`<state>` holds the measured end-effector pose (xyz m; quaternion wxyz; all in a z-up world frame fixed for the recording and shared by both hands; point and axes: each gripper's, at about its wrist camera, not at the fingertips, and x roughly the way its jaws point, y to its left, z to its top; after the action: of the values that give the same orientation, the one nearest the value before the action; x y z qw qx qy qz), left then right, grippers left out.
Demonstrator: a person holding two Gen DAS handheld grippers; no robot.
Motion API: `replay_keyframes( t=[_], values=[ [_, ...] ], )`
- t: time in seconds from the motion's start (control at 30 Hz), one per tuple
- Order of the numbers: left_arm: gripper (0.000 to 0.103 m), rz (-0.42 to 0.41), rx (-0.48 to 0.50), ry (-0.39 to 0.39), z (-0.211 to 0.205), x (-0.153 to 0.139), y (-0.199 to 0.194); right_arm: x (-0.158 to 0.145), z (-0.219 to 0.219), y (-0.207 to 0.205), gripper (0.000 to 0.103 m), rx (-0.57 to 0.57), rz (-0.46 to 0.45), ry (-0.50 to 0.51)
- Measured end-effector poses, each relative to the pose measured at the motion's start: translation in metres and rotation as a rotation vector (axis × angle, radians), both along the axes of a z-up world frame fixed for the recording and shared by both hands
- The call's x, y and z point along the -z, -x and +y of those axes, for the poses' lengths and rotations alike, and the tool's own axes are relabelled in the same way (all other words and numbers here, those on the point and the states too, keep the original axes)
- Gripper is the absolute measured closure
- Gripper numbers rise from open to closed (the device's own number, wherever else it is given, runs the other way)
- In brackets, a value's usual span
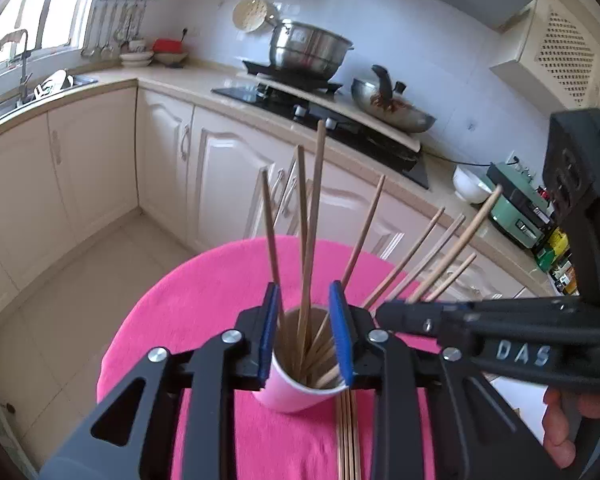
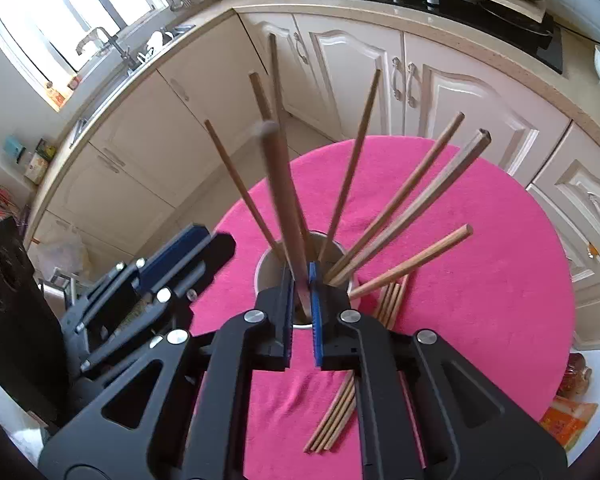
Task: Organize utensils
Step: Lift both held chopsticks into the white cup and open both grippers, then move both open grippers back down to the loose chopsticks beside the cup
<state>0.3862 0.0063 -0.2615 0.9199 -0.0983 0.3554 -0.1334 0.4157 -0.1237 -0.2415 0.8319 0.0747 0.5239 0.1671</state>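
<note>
Right claw [image 2: 301, 280] clamped on one chopstick [image 2: 280, 200] just over the cup [image 1: 296, 390], tip seemingly inside already, though blurred. Left claw [image 1: 306, 332] part-open, astride the cup without pressing, probably steadying. Spare chopsticks [image 2: 336, 416] flat below, awaiting pickup.

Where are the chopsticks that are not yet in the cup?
In the right wrist view, the loose chopsticks lie flat on the pink cloth, just right of the paper cup, partly hidden under the right tool.

A home kitchen: cream cabinets [image 1: 220, 168] under a gas hob [image 1: 324, 120], steel pot [image 1: 308, 50] on it, sink [image 1: 40, 88] to its left.
</note>
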Motion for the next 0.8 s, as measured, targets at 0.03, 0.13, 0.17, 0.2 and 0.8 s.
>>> replay_keyframes(
  t=[0.03, 0.13, 0.17, 0.2, 0.8],
  values=[
    [0.072, 0.007, -0.004, -0.002, 0.000, 0.000, 0.002, -0.002, 0.001, 0.001, 0.091, -0.001, -0.006, -0.002],
    [0.069, 0.022, -0.030, -0.002, 0.004, -0.002, 0.008, -0.008, -0.001, 0.006, 0.075, 0.001, -0.030, 0.002],
    [0.065, 0.026, -0.037, 0.000, 0.004, -0.003, 0.010, -0.011, -0.003, 0.009, 0.070, 0.002, -0.036, -0.007],
    [0.064, 0.029, -0.046, -0.003, 0.004, -0.004, 0.013, -0.013, -0.004, 0.011, 0.058, 0.005, -0.043, -0.009],
    [0.063, 0.187, 0.009, -0.030, -0.038, 0.018, 0.055, -0.016, -0.073, 0.089, 0.055, 0.065, -0.115, 0.082]
  ],
)
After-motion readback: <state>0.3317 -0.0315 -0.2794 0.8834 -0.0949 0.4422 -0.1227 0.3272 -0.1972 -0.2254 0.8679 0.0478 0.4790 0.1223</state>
